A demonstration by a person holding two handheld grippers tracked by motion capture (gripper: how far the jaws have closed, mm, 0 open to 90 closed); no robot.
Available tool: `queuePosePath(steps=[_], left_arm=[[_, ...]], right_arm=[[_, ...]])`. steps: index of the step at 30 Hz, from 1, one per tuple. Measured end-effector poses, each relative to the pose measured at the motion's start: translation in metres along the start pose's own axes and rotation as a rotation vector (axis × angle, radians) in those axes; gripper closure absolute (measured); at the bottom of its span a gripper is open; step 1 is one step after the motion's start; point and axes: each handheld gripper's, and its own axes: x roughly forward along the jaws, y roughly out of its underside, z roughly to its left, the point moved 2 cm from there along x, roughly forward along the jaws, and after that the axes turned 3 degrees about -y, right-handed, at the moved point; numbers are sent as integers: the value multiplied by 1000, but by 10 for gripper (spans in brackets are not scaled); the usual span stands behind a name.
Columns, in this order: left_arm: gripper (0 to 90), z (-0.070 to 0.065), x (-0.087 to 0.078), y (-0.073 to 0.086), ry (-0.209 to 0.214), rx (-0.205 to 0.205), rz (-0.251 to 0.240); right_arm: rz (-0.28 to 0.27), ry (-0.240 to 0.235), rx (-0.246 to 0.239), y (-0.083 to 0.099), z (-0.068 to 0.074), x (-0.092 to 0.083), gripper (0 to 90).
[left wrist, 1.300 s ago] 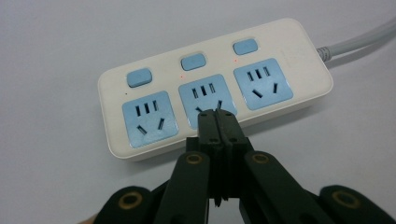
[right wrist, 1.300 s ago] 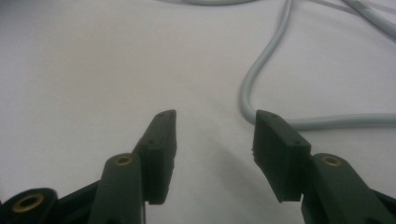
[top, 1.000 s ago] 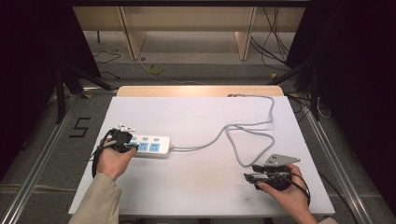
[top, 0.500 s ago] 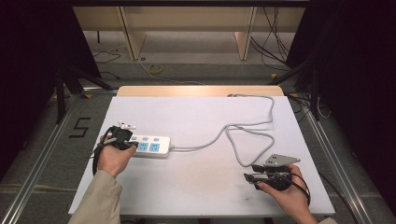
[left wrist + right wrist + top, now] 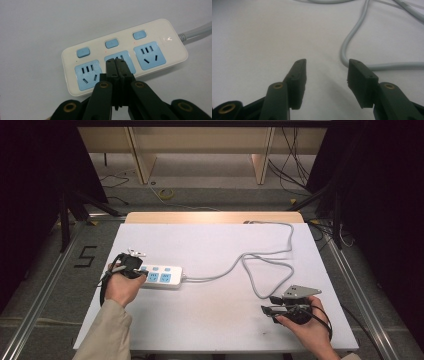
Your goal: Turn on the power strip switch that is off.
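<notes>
A white power strip point(image 5: 161, 276) with three blue sockets and three blue switches lies at the left of the white table point(image 5: 210, 325). My left gripper point(image 5: 142, 272) hovers at its near-left end. In the left gripper view its jaws are pressed together with nothing between them, and the left gripper point(image 5: 115, 61) points at the middle socket of the power strip point(image 5: 152, 42); whether it touches, I cannot tell. The strip's grey cable point(image 5: 260, 256) loops across the table to the far right. My right gripper point(image 5: 265, 310) rests near the front right, open and empty; the right gripper point(image 5: 327, 71) sits close to the cable point(image 5: 352, 37).
A wooden strip point(image 5: 215, 217) borders the table's far edge. Beyond it stand wooden frame legs point(image 5: 142, 155) and loose floor cables point(image 5: 295, 165). A "5" point(image 5: 86, 256) is marked on the floor at the left. Metal rails run along both sides.
</notes>
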Motion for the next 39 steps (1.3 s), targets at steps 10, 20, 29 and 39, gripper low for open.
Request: queuePosePath(steps=[10,20,29,39], left_arm=[[899,3,3,-2,2,1,21],[898,7,3,-8,16,-4,33],[898,11,5,-12,-3,1,43],[898,17,9,-17,-23,-1,52]], right_arm=[[1,0,-1,0,0,1,503],[3,0,1,0,0,1,500],[-2,-1,0,0,0,1,464],[-9,-3,2,-1,0,1,428]])
